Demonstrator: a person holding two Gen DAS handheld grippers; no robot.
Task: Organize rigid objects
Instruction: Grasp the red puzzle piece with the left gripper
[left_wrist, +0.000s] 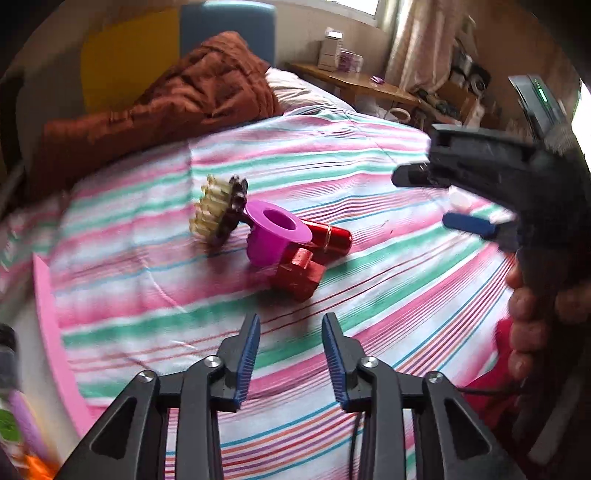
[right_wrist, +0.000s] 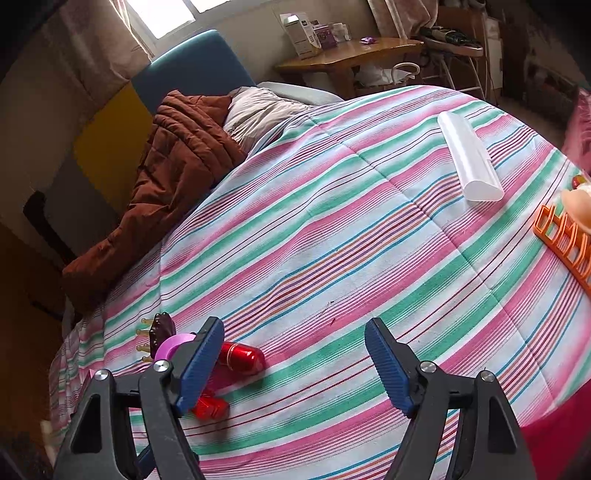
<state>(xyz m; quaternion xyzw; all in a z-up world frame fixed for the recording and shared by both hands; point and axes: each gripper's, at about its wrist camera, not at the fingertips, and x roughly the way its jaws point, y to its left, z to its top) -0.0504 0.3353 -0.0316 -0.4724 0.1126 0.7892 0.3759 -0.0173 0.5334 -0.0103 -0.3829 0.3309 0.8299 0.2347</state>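
Note:
On the striped bedspread (left_wrist: 369, 177) lies a cluster: a brown bristle brush (left_wrist: 221, 206), a magenta plastic cup (left_wrist: 271, 230), a red metallic cylinder (left_wrist: 328, 234) and a red block (left_wrist: 299, 275). My left gripper (left_wrist: 291, 325) is open and empty, just short of the red block. The right gripper shows in the left wrist view (left_wrist: 461, 206) at the right, above the bed. In its own view the right gripper (right_wrist: 295, 332) is wide open and empty, with the cluster by its left finger: the cylinder (right_wrist: 242, 356), cup (right_wrist: 173, 345), brush (right_wrist: 162, 328) and red block (right_wrist: 210, 406).
A white translucent tube-like case (right_wrist: 467, 158) lies far right on the bed. An orange rack (right_wrist: 565, 240) sits at the right edge. A brown quilt (right_wrist: 173, 166) is heaped by the pillow (right_wrist: 262, 110). A wooden side table (right_wrist: 351, 55) stands beyond the bed.

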